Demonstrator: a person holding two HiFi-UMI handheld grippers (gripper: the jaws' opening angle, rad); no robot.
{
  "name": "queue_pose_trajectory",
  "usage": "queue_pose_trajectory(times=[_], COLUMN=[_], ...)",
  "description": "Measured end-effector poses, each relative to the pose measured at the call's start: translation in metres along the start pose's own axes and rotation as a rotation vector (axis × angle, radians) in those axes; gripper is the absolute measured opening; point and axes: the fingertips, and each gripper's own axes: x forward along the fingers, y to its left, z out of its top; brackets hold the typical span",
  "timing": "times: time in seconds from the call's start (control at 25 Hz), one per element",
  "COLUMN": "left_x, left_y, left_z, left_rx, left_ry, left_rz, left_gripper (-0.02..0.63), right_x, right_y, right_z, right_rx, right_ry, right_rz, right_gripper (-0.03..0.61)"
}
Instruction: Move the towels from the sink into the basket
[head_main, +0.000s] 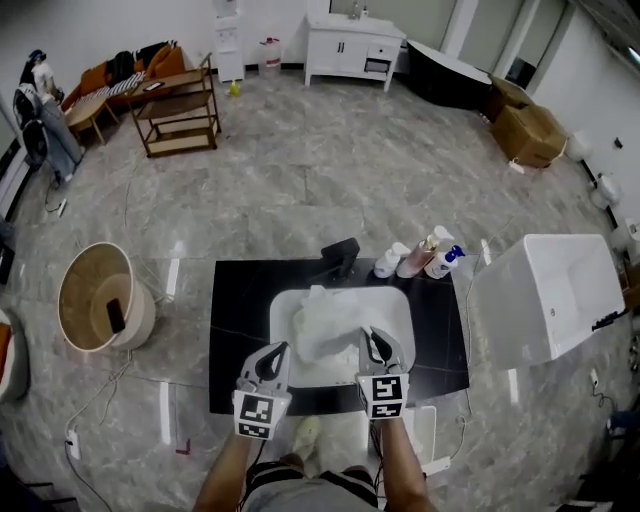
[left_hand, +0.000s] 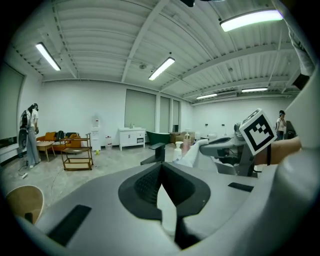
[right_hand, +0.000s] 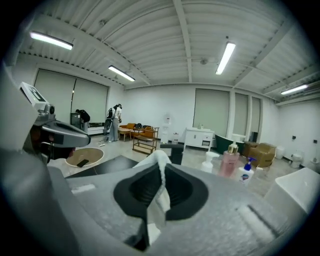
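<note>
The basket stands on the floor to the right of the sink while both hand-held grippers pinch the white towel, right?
No: the head view shows the basket on the floor to the left of the sink. The left hand-held gripper and right hand-held gripper do pinch the white towel.

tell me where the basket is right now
In the head view the basket stands on the floor at the left, just beside the black counter that holds the sink.
</note>
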Motion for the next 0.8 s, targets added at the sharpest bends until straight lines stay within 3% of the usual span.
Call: queue_pose_trajectory(times=[0.32,0.8], left_x=[0.004,0.024], left_y=[-0.052,-0.215], left_z=[0.053,0.09], left_rx=[0.071,0.168], left_ry=[-0.092,-0.128], left_rz=[-0.135,-0.418], left_gripper=[0.009,0.009], right_x=[-0.098,-0.272], right_y=[-0.058,-0.152], right_z=[0.039,-0.005], right_rx=[0.011,0.101], right_ry=[-0.092,-0.088], right_rz=[-0.219,-0.544], right_gripper=[0.015,0.015])
